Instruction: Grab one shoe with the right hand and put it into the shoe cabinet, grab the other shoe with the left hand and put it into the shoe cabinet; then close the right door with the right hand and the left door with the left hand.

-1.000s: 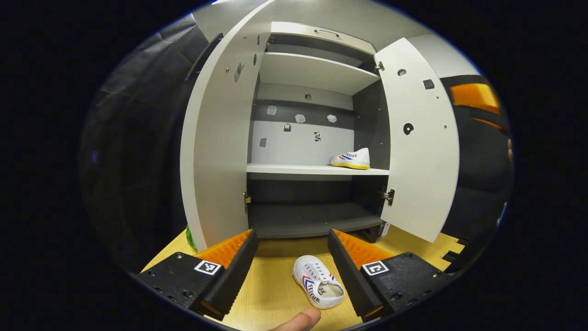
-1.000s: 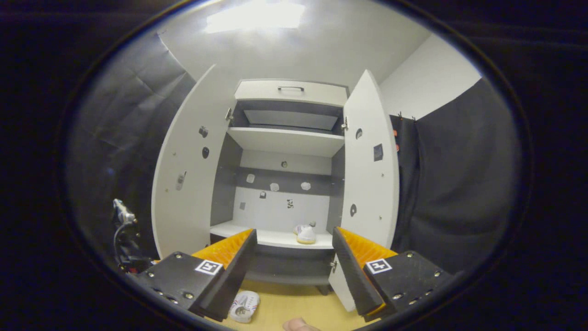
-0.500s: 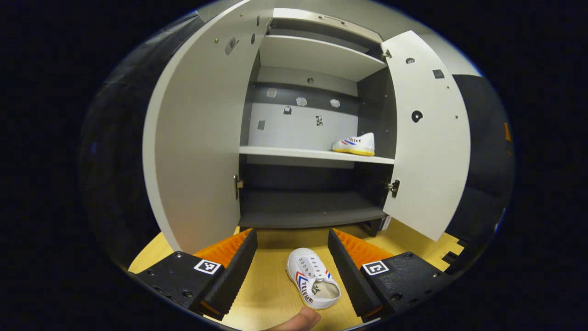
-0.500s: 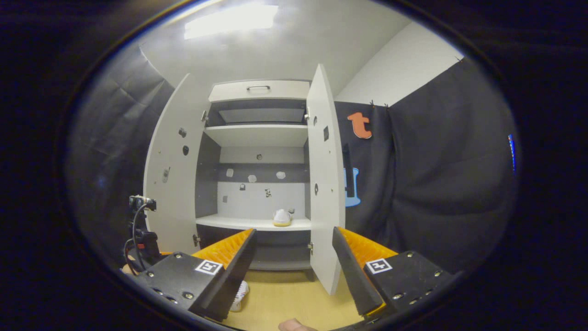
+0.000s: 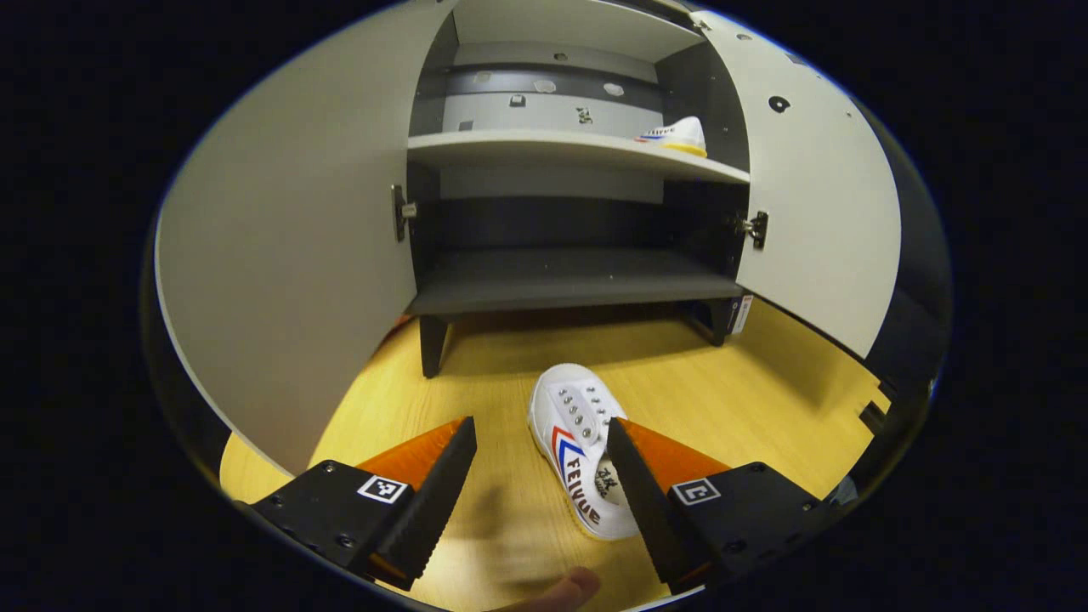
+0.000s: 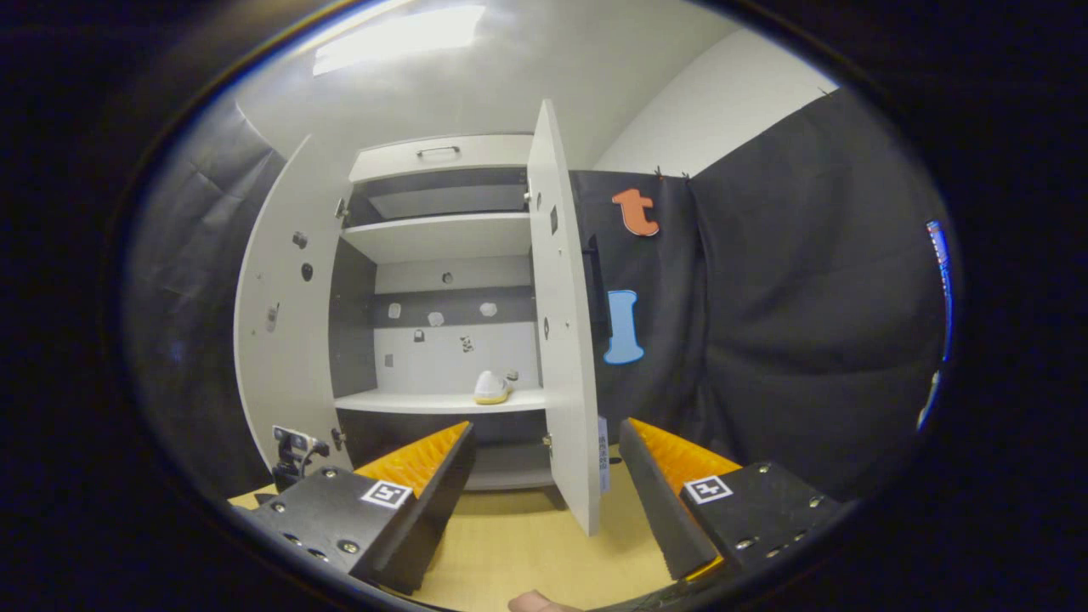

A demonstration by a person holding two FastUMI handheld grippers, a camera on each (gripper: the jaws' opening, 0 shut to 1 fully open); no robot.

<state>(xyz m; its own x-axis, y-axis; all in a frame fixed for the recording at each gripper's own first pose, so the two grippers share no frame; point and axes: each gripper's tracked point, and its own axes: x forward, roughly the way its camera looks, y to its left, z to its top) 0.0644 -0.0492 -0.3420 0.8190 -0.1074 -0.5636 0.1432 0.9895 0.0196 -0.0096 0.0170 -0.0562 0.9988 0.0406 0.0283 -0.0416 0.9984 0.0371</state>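
Observation:
A white shoe with red and blue stripes lies on the wooden floor in front of the shoe cabinet. My left gripper hovers open just above it; the shoe's heel sits by the right finger, partly hidden by it. The other white shoe rests on the cabinet's middle shelf at its right end. Both doors stand open: the left door and the right door. My right gripper is open, held back from the cabinet near the right door's edge.
Black cloth hangs to the right of the cabinet. A small camera device on a stand shows low at the left in the right gripper view. The dark bottom shelf holds nothing. A fingertip shows at the bottom edge.
My left gripper has tipped down and come closer to the shoe on the floor. My right gripper has swung rightward, so the cabinet drifted left and the right door turned edge-on.

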